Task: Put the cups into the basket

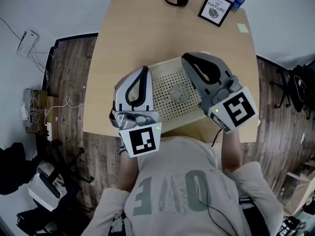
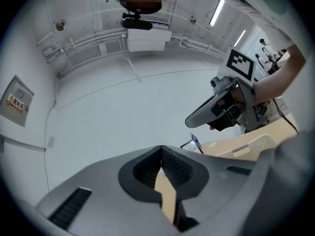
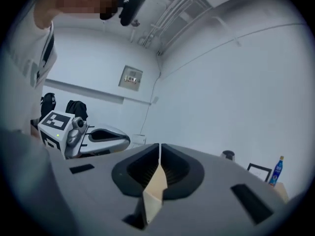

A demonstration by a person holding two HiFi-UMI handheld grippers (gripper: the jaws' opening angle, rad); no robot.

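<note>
Light wooden table (image 1: 138, 38) on dark plank floor (image 1: 69, 73) (cables (image 1: 58, 107) trailing left), white walls (image 2: 123, 112).

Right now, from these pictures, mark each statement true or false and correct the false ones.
1. The left gripper is shut and empty. True.
2. The right gripper holds a cup. False: it is shut on nothing.
3. The basket lies on the floor. False: it lies on the table, under both grippers.
4. A bottle stands beside the picture. True.
</note>
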